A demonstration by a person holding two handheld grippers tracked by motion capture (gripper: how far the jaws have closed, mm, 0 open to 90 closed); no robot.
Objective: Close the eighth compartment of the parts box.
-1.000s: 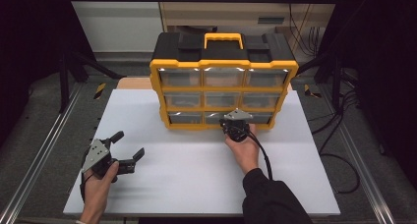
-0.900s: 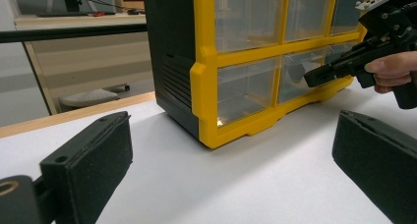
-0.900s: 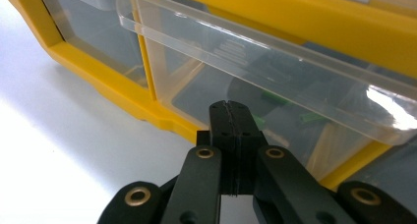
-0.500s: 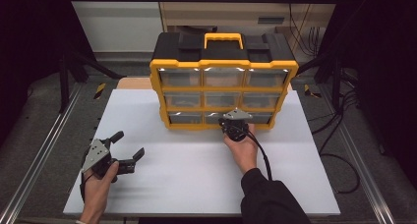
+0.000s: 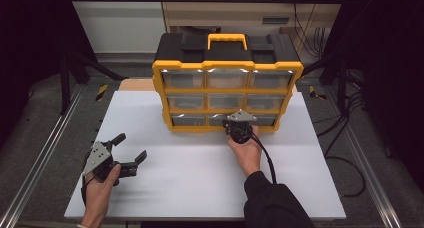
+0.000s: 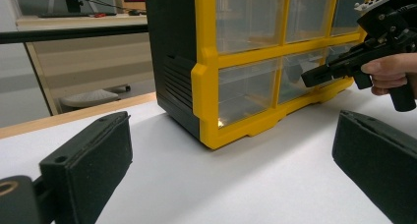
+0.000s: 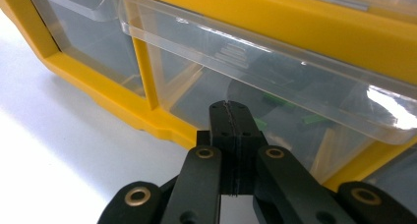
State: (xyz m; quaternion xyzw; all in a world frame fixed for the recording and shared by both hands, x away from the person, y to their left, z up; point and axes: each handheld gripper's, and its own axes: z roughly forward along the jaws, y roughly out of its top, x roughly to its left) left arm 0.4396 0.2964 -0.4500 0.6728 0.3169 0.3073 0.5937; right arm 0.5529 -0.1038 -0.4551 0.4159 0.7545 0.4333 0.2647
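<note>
Standing upright on desk (image 5: 150, 113), drawer cabinet (image 5: 227, 95) — long axis crosswise, drawers facing person; right hand-held gripper (image 5: 235, 128) pressed together at bottom-middle drawer (image 7: 275, 86) — left hand-held gripper (image 5: 131, 149) spread.

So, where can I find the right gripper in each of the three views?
High view: centre, right gripper before the yellow drawer cabinet.
Left gripper view: upper right, in a hand.
Right gripper view: bottom centre, jaws shut.
Shared landmark: the cabinet's yellow frame.
</note>
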